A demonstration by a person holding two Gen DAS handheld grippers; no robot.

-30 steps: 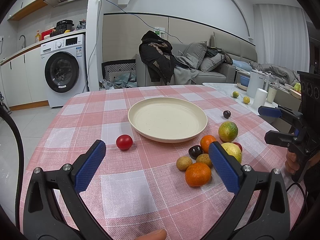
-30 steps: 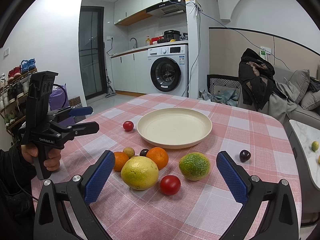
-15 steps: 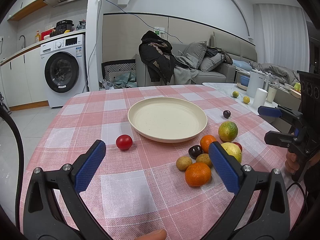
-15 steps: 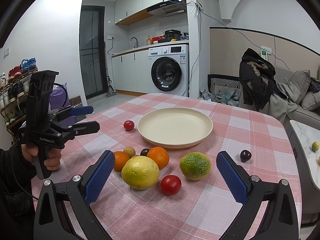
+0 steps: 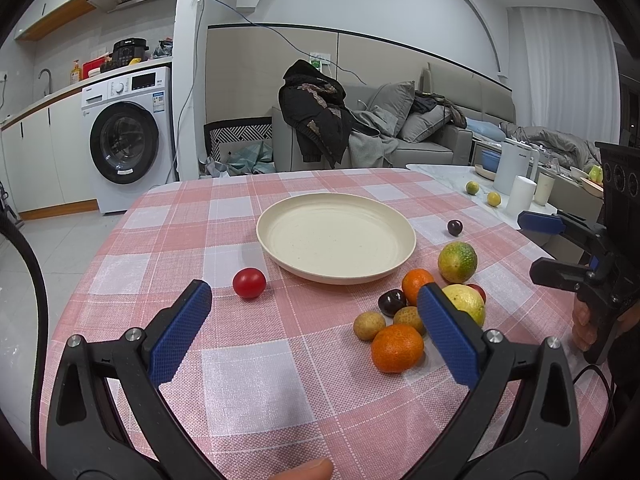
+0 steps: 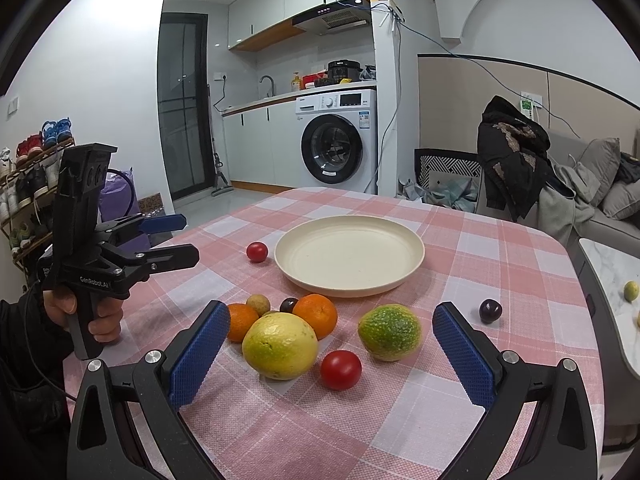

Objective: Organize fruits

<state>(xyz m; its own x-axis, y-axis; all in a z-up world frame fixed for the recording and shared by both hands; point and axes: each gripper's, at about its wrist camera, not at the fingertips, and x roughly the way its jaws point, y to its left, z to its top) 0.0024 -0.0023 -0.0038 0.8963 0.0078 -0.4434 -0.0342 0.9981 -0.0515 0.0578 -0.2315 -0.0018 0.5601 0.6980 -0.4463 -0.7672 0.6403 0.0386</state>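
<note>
An empty cream plate (image 5: 336, 236) (image 6: 349, 254) sits mid-table on a pink checked cloth. Fruit lies loose near it: a red tomato (image 5: 249, 282) (image 6: 257, 251) to one side, two oranges (image 5: 397, 347) (image 6: 315, 315), a yellow lemon (image 6: 280, 345), a green-yellow citrus (image 5: 457, 261) (image 6: 389, 332), a second tomato (image 6: 340, 369), two small brown fruits (image 5: 369, 325) and dark plums (image 5: 455, 227) (image 6: 490, 310). My left gripper (image 5: 314, 328) is open and empty above the cloth. My right gripper (image 6: 328, 354) is open and empty, hovering over the lemon, tomato and citrus.
A side table (image 5: 448, 176) at the right holds a white kettle (image 5: 516, 172), cups and two small fruits. A sofa with clothes (image 5: 360, 128) stands behind the table. A washing machine (image 5: 128, 136) is at the back left.
The right gripper has crept slightly forward over the fruit. The left gripper has not moved.
</note>
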